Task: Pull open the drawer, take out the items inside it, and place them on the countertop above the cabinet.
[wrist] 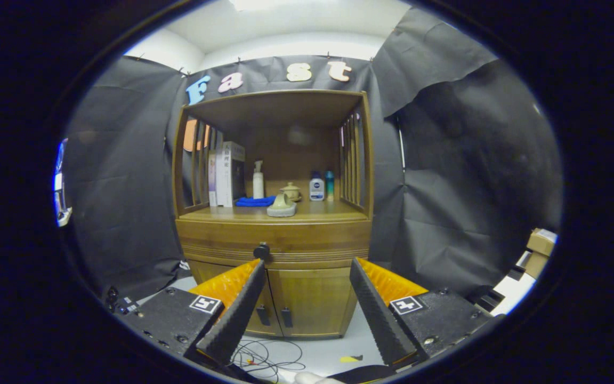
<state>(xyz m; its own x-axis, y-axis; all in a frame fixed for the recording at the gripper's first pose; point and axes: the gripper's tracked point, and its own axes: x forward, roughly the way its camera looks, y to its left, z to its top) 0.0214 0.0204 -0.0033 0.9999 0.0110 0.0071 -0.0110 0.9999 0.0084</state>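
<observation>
Wooden cabinet (275, 213) at centre frame, against black cloth; drawer (274, 242) across its middle, shut, with dark round knob (261, 250) at its lower edge, left of centre; two lower doors (296, 301) beneath, each with a small dark handle near the middle seam. Countertop (333, 213) above the drawer, already carrying: books (226, 174) upright at left; white spray bottle (258, 180) beside them; blue cloth (255, 201) lying flat; pale green tape-dispenser-like object (281, 206) at front centre; small lidded pot (290, 191) behind it; white bottle (316, 187) and teal bottle (329, 184) at right. Gripper (307, 306) at lower centre, fingers spread wide, grasping nothing, well short of the cabinet; knob just above the left fingertip (256, 272). Loose cable (267, 360) on pale floor at the bottom, between the fingers; cardboard boxes (539, 248) at far right.
</observation>
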